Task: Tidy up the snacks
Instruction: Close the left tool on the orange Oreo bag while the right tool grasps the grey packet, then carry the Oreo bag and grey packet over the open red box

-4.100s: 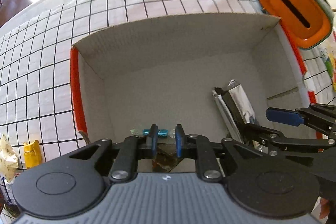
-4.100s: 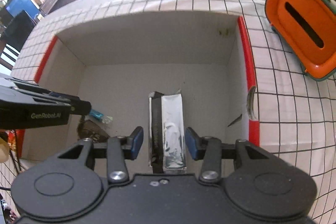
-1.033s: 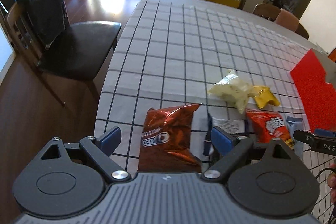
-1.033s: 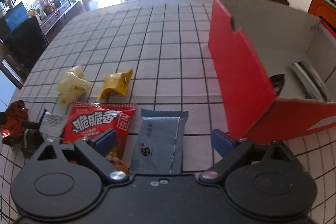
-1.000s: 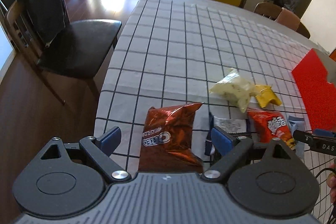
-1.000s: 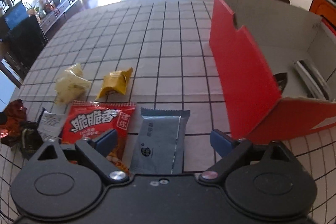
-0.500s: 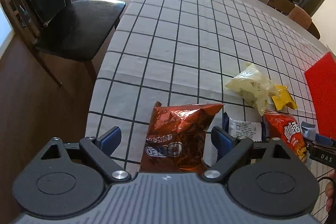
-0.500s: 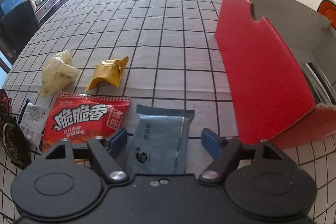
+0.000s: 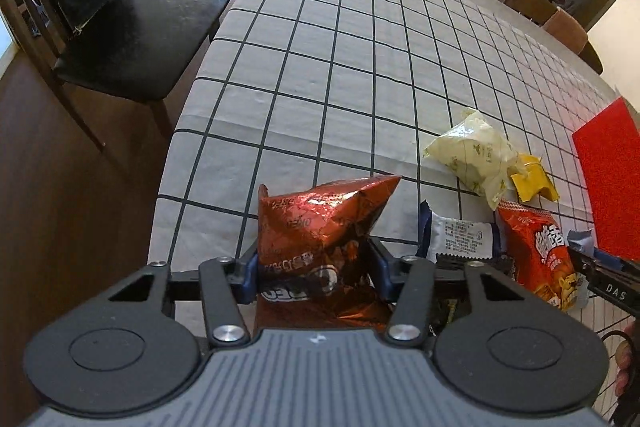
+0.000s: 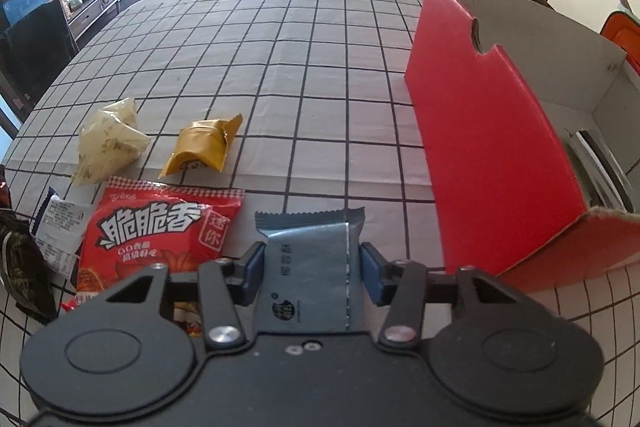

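far table [image 9: 360,67] half lay bare. left gripper [image 9: 314,269] closing, pads pressed brown bag [image 9: 320,243] near table edge; right gripper [image 10: 310,275] closing against grey packet [image 10: 308,267] beside red box [image 10: 492,147].

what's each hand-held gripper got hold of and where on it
Both are closing. Left hand-held gripper: copper Oreo bag, by its lower side edges. Right hand-held gripper: grey packet, across its middle.
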{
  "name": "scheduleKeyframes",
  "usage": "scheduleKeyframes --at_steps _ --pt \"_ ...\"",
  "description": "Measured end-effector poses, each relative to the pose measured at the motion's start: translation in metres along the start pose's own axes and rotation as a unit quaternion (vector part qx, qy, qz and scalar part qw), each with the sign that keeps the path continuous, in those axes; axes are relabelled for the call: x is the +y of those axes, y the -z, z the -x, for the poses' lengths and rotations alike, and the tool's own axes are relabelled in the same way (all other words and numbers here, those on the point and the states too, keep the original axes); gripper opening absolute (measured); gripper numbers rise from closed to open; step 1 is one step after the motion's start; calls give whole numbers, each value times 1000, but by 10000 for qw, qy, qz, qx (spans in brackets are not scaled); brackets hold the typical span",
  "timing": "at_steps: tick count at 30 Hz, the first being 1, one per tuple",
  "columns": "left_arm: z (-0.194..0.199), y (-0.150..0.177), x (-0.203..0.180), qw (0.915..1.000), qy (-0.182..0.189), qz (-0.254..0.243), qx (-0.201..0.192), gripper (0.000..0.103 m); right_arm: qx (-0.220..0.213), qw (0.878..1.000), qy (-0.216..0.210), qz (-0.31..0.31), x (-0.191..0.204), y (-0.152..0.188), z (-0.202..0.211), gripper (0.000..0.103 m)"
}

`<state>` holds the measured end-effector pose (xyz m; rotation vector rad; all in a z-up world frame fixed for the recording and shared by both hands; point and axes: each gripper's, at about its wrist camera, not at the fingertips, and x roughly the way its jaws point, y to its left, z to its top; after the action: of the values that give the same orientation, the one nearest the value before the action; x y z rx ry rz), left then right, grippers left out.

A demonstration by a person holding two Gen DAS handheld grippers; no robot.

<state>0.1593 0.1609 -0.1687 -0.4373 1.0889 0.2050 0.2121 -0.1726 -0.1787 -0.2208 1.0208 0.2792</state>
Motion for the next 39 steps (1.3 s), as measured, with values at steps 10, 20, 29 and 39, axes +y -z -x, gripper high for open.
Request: scheduleKeyframes --at_steps 10,20,29,39 --pt "11 2 10 9992 193 328 -114 38 -157 9997 -143 -127 -8 3 14 47" --pt "41 9 7 9983 222 411 -338 37 -438 9979 -399 -262 -18 7 55 47" --pt "85 11 -31 9970 303 222 -683 38 -608 9960 -538 -362 -32 0 101 47" --pt "114 4 -108 9941 671 -301 -797 38 -866 9941 -456 -458 -74 -16 143 47"
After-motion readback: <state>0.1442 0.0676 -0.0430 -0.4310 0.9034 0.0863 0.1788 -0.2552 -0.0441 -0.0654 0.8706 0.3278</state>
